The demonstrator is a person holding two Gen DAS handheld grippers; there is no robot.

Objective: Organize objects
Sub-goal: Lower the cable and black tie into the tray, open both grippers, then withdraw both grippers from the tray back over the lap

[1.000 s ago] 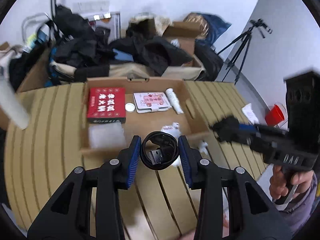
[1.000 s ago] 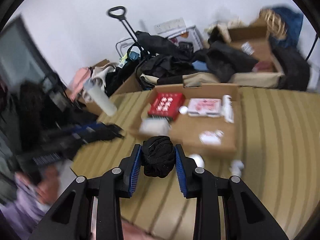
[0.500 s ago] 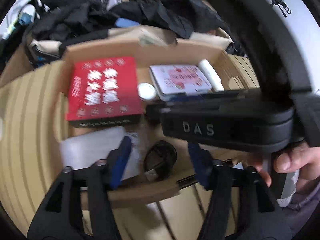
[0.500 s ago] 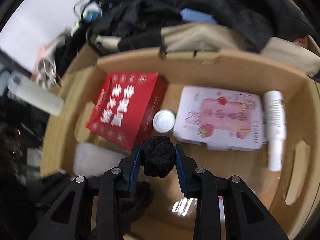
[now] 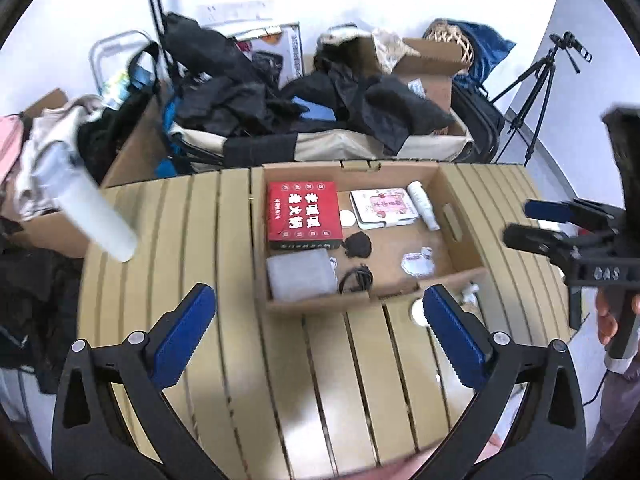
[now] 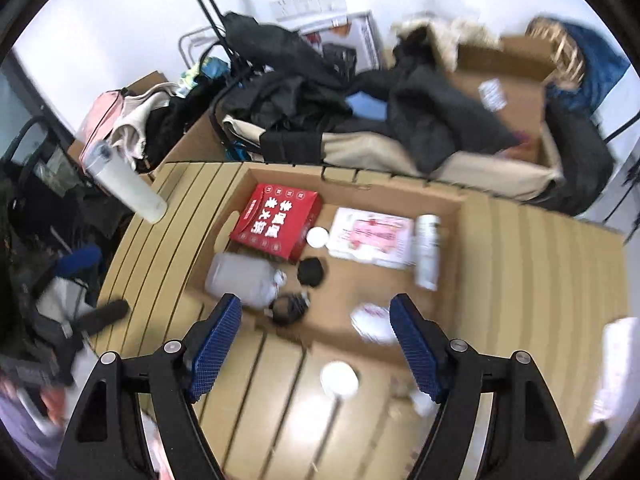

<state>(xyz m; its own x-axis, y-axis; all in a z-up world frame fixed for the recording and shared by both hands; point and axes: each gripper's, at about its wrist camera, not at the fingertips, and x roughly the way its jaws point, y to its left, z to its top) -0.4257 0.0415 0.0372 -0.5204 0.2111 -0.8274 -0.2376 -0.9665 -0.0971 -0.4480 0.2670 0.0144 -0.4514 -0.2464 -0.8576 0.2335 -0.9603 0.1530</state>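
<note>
- Left gripper [image 5: 320, 328]: jaws stand wide apart with nothing between them, having just been opening; it hangs over the slatted table [image 5: 360, 392], short of the near wall of the cardboard box [image 5: 320, 305].
- Right gripper [image 6: 316, 344]: jaws apart and empty, likewise just opened; it hangs above the near edge of the same box [image 6: 460, 204].
- Coiled black cable [image 5: 356, 279]: lies on the box floor near the front wall, just beside a translucent plastic jar [image 5: 301, 276] on its side.
- Black fabric ball [image 5: 358, 245]: rests on the box floor, just in front of the red carton [image 5: 304, 216], apart from the cable.
- Other box contents: a pink-and-white case [image 5: 384, 208], a white tube [image 5: 423, 205] along the right wall, a small white round lid [image 5: 346, 218], a crumpled white wrapper [image 5: 418, 263].
- On the table outside the box: a white round lid [image 6: 339, 378], close to the front wall.
</note>
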